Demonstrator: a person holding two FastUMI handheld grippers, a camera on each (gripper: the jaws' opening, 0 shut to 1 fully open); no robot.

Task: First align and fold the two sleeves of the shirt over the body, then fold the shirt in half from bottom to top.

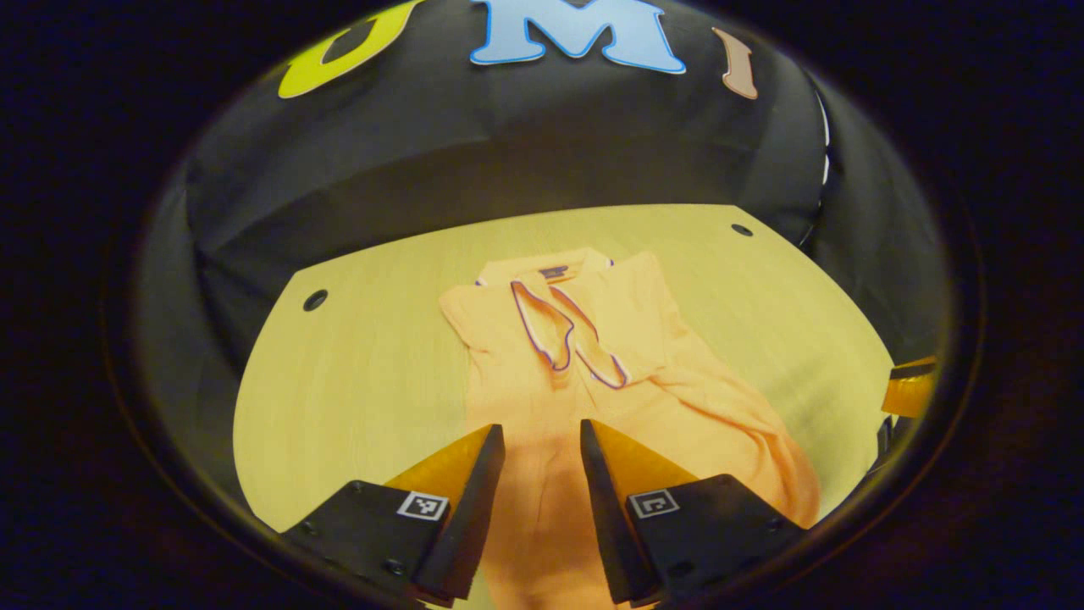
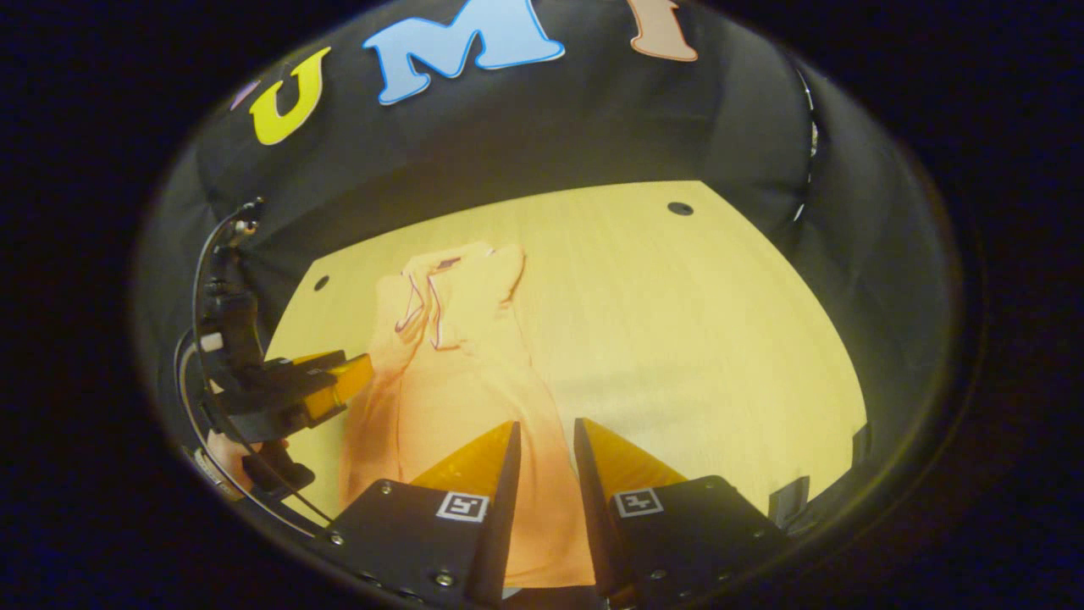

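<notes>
shirt point(image 1: 593, 373) flat on surface point(image 1: 356, 381), sleeves folded in — both my grippers' fingers point(image 1: 474, 462) parted, empty, over the hem for the upward fold.

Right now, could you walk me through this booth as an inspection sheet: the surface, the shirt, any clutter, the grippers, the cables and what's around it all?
Surface: pale wooden table with a small dark hole near each far corner.
Job's things: orange polo shirt lying flat, collar at the far end; both sleeves look folded over the body, one sleeve lying diagonally; bottom-to-top fold not done.
Clutter: nothing seen.
Grippers: left gripper open above the shirt's lower part, holding nothing; right gripper open above the shirt's hem, holding nothing.
Cables: a black cable loops by the left gripper, seen from the right gripper view.
Surroundings: black cloth wall behind and beside the table.
</notes>
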